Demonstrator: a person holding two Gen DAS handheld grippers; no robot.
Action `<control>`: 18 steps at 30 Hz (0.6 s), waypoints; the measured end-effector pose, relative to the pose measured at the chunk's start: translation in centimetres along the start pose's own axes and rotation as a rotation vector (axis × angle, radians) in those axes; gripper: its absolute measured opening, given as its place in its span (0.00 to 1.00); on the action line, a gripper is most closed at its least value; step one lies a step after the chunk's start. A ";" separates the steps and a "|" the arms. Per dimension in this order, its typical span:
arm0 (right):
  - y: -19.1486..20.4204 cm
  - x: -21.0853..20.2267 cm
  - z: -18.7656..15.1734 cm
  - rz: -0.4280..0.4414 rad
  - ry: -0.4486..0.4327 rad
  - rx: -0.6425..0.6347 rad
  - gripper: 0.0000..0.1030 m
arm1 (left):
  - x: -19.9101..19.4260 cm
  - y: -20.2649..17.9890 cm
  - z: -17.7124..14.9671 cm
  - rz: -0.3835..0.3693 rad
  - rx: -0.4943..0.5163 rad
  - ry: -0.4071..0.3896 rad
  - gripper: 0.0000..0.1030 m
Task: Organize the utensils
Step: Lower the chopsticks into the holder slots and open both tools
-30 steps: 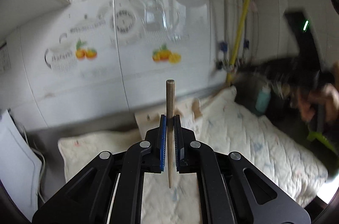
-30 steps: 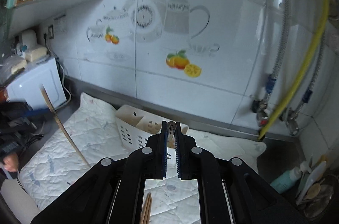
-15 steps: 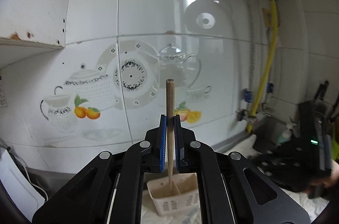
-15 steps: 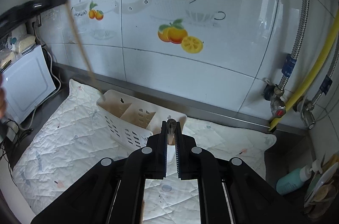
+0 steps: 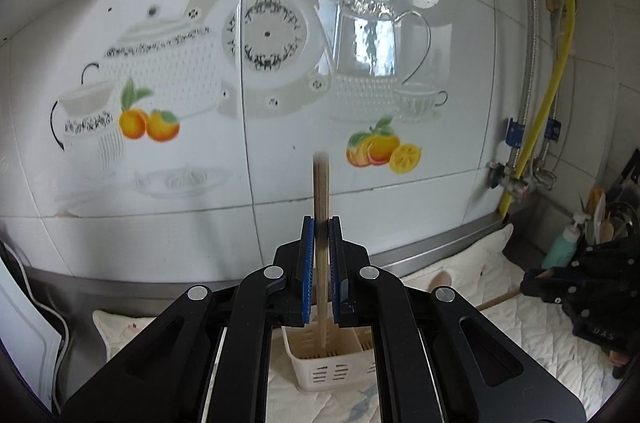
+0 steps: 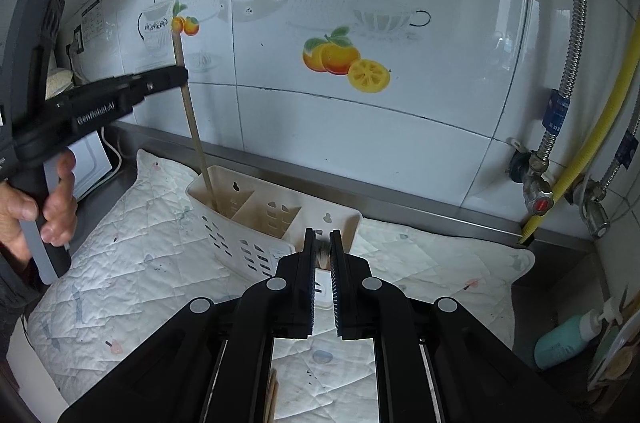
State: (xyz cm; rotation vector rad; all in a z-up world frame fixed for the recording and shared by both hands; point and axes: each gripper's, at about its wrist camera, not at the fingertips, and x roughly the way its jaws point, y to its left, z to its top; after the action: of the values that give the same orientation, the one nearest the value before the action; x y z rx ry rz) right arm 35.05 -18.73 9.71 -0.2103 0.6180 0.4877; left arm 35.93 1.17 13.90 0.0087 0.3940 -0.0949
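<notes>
My left gripper (image 5: 321, 223) is shut on a wooden chopstick (image 5: 321, 191) held upright, its lower tip inside the left compartment of the white slotted utensil caddy (image 5: 320, 371). In the right wrist view the left gripper (image 6: 182, 77) holds that chopstick (image 6: 196, 135) dipping into the caddy (image 6: 256, 223). My right gripper (image 6: 321, 243) is shut on the end of a utensil handle (image 6: 322, 255), just in front of the caddy. More chopsticks (image 6: 272, 399) lie on the mat below it.
A quilted white mat (image 6: 132, 235) covers the counter under the caddy. Tiled wall with fruit and teapot decals stands behind. Yellow hose and valves (image 6: 560, 179) are at right, a teal bottle (image 6: 564, 339) at lower right, a white appliance (image 6: 86, 163) at left.
My left gripper has swung from the mat toward the wall and lowered the chopstick's tip into the caddy. My right gripper has moved closer to the caddy.
</notes>
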 end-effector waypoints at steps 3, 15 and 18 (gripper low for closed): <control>0.1 -0.4 0.1 -0.006 -0.008 -0.001 0.14 | 0.3 0.1 -0.2 -0.005 -0.004 0.012 0.06; 0.8 -7.3 -2.2 -0.020 -0.114 0.022 0.29 | -5.2 0.3 0.1 -0.024 -0.010 -0.047 0.09; 1.6 -9.2 -4.5 -0.018 -0.131 0.029 0.29 | -7.8 0.2 -1.2 -0.016 -0.001 -0.042 0.13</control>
State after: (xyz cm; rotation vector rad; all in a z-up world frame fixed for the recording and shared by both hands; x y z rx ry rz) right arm 25.49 -22.25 11.57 -0.1553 0.4949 0.4711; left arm 28.30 2.13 15.74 0.0021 0.3521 -0.1107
